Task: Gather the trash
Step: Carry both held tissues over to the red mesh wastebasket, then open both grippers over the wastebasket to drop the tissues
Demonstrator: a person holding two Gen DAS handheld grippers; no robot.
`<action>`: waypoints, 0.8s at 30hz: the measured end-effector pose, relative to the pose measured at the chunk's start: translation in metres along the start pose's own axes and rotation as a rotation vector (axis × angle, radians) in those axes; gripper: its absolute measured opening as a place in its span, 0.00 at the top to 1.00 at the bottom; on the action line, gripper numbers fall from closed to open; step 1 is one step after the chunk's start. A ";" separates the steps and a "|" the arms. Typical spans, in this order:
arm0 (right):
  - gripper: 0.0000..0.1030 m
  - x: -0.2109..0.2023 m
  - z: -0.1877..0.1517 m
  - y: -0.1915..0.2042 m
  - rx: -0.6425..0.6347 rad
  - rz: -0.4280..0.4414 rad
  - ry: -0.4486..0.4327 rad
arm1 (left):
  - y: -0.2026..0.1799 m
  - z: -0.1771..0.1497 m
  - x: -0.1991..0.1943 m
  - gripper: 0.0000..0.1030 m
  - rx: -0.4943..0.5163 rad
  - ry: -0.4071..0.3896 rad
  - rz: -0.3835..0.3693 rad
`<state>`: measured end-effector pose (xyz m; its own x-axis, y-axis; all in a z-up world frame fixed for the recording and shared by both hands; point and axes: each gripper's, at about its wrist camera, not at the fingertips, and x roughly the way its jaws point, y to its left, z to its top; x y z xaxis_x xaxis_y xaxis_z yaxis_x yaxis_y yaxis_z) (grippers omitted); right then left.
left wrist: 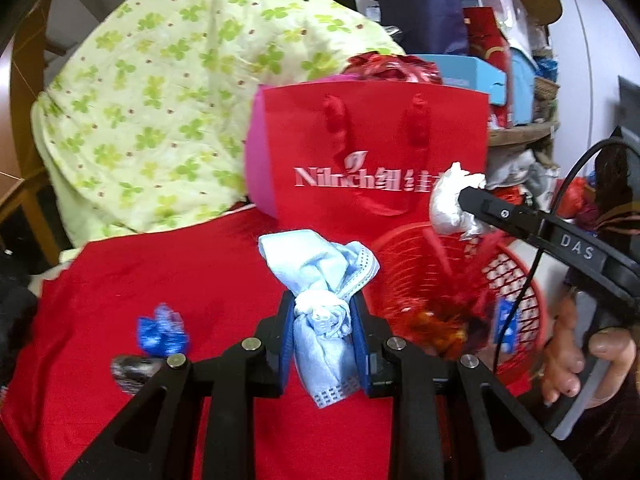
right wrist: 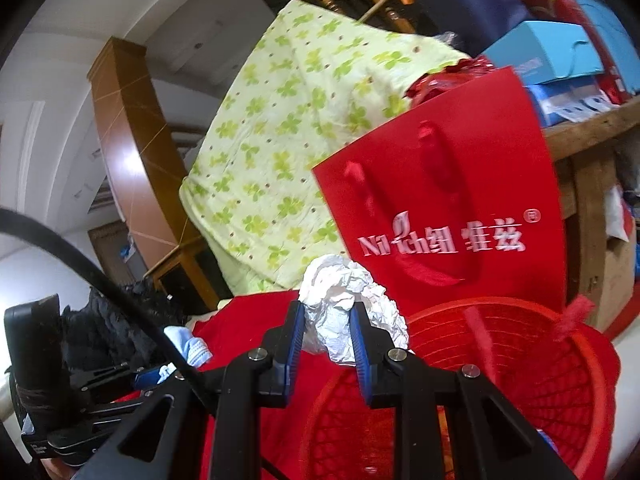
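We see the right gripper (right wrist: 327,334) clamped on a crumpled white paper wad (right wrist: 352,312), held just above the near rim of the red plastic basket (right wrist: 520,364). Behind stands a red gift bag (right wrist: 460,200), and a clover-print cloth (right wrist: 288,128) drapes at left.

Red cloth (left wrist: 208,280) covers the surface. On it: red mesh basket (left wrist: 516,280), red paper bag (left wrist: 380,152) upright behind, blue crumpled wrapper (left wrist: 162,330), dark shiny scrap (left wrist: 130,368) beside it.
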<state>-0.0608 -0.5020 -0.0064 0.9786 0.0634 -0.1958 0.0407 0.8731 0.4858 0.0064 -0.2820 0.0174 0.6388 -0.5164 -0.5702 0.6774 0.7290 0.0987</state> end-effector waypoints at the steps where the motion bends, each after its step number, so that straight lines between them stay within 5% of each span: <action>1: 0.75 -0.002 0.001 -0.004 0.007 -0.003 -0.003 | -0.004 0.001 0.002 0.73 0.000 0.005 -0.023; 15: 0.73 -0.024 0.004 -0.057 0.152 -0.044 0.004 | -0.062 0.011 0.036 0.70 0.031 0.073 -0.199; 17: 0.72 -0.022 0.004 -0.066 0.193 -0.035 0.017 | -0.069 0.010 0.040 0.49 0.038 0.083 -0.207; 20: 0.71 -0.020 0.004 -0.073 0.232 -0.030 0.032 | -0.071 0.006 0.040 0.38 0.041 0.077 -0.203; 23: 0.59 -0.020 0.004 -0.075 0.250 -0.016 0.028 | -0.067 0.003 0.040 0.38 0.043 0.081 -0.193; 24: 0.46 -0.021 0.005 -0.073 0.250 -0.012 0.014 | -0.064 0.002 0.039 0.38 0.042 0.081 -0.184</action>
<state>-0.0836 -0.5698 -0.0338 0.9749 0.0613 -0.2138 0.1030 0.7275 0.6783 -0.0113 -0.3495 -0.0100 0.4723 -0.6004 -0.6454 0.7959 0.6051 0.0196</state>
